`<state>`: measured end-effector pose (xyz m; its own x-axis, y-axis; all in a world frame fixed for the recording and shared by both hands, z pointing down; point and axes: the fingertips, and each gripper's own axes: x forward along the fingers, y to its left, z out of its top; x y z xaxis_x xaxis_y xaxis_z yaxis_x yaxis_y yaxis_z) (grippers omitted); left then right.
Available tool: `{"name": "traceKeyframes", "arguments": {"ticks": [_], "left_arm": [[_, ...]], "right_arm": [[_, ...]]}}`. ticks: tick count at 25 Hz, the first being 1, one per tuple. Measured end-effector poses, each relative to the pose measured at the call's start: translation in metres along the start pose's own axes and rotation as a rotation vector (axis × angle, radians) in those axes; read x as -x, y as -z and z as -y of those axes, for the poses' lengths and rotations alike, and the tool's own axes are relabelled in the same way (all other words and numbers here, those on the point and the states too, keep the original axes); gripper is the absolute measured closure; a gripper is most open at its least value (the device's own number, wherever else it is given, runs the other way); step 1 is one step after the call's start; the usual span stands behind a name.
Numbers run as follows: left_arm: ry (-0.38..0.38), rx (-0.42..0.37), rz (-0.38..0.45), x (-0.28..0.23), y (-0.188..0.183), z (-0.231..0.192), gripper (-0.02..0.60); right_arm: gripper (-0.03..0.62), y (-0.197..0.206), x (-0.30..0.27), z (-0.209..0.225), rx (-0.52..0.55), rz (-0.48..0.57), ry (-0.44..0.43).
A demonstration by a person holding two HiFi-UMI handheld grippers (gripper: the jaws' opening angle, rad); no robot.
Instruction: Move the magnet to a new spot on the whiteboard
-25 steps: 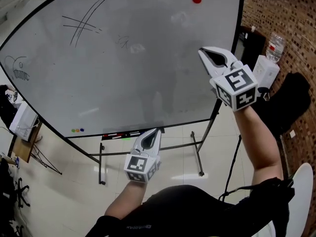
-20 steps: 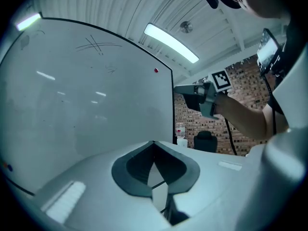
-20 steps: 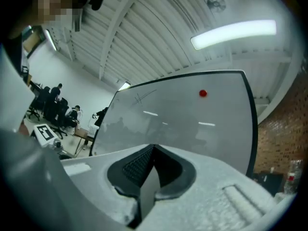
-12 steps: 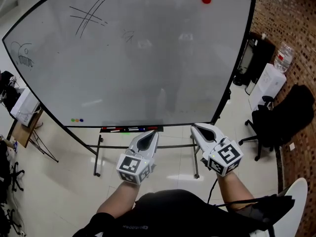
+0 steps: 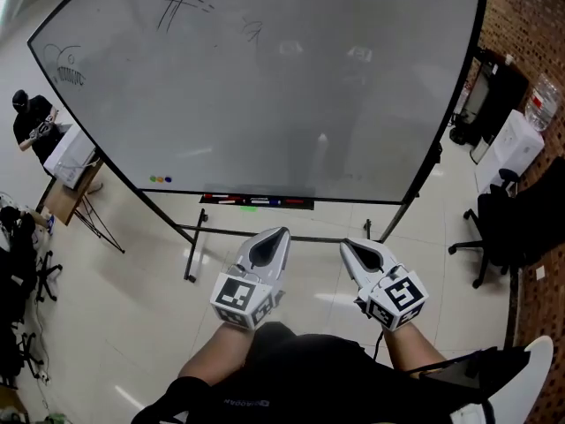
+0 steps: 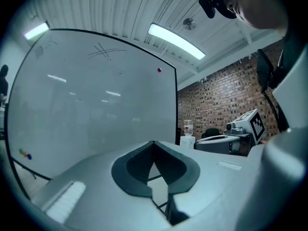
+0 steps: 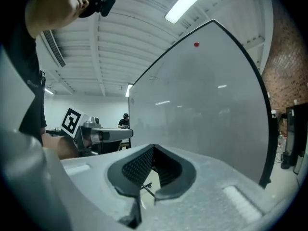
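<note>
Right hand-held gripper level beside left hand-held gripper

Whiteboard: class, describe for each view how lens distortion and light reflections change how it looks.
Head view: the large white whiteboard has bowed edges and faint pale reflections. Left gripper view: fisheye, dark corners, bright streaks on the board; the round red magnet looks tiny. Right gripper view: the same bulging and streaks.
</note>
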<state>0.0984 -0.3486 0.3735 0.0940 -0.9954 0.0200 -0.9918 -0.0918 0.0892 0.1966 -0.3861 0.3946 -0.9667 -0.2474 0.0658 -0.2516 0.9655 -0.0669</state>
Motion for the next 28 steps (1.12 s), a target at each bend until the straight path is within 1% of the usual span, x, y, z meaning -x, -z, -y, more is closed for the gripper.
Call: {"name": "traceKeyframes", "arguments": {"ticks": [4,6,8,10,13,15,18,21,24,28], "left_arm": [[-0.034,0.000,-0.027,0.030,0.010,-0.008,0.566],[-0.045,0.002,-0.020,0.046,0.008,-0.018,0.566],[-0.040,0.001,-0.005,0.060,0.005,-0.031,0.566],[-0.021,0.000,0.006,0.077,0.002,-0.044,0.566],[0.014,0.004,0.002,0.112,0.004,-0.070,0.566],[0.033,-0.002,-0.007,0.138,0.004,-0.091,0.566],[0.053,-0.011,-0.020,0.178,0.006,-0.122,0.566],[0.085,0.015,-0.023,0.214,0.017,-0.146,0.566],[0.121,0.058,-0.031,0.238,0.026,-0.155,0.566],[0.150,0.073,-0.017,0.257,0.027,-0.154,0.566]], "right_arm": [[0.589,0.016,-0.011,-0.035,-0.011,-0.022,-0.063],[0.589,0.021,-0.016,-0.054,-0.018,-0.036,-0.075],[0.589,0.021,-0.023,-0.072,-0.014,-0.036,-0.072],[0.589,0.019,-0.032,-0.092,-0.015,-0.025,-0.059],[0.589,0.020,-0.051,-0.129,-0.055,-0.010,-0.029],[0.589,0.020,-0.064,-0.156,-0.079,0.007,0.001],[0.589,0.025,-0.081,-0.197,-0.085,0.005,0.052],[0.589,0.032,-0.090,-0.239,-0.110,0.001,0.088],[0.589,0.036,-0.090,-0.273,-0.119,-0.004,0.129],[0.589,0.035,-0.081,-0.301,-0.086,-0.022,0.151]]}}
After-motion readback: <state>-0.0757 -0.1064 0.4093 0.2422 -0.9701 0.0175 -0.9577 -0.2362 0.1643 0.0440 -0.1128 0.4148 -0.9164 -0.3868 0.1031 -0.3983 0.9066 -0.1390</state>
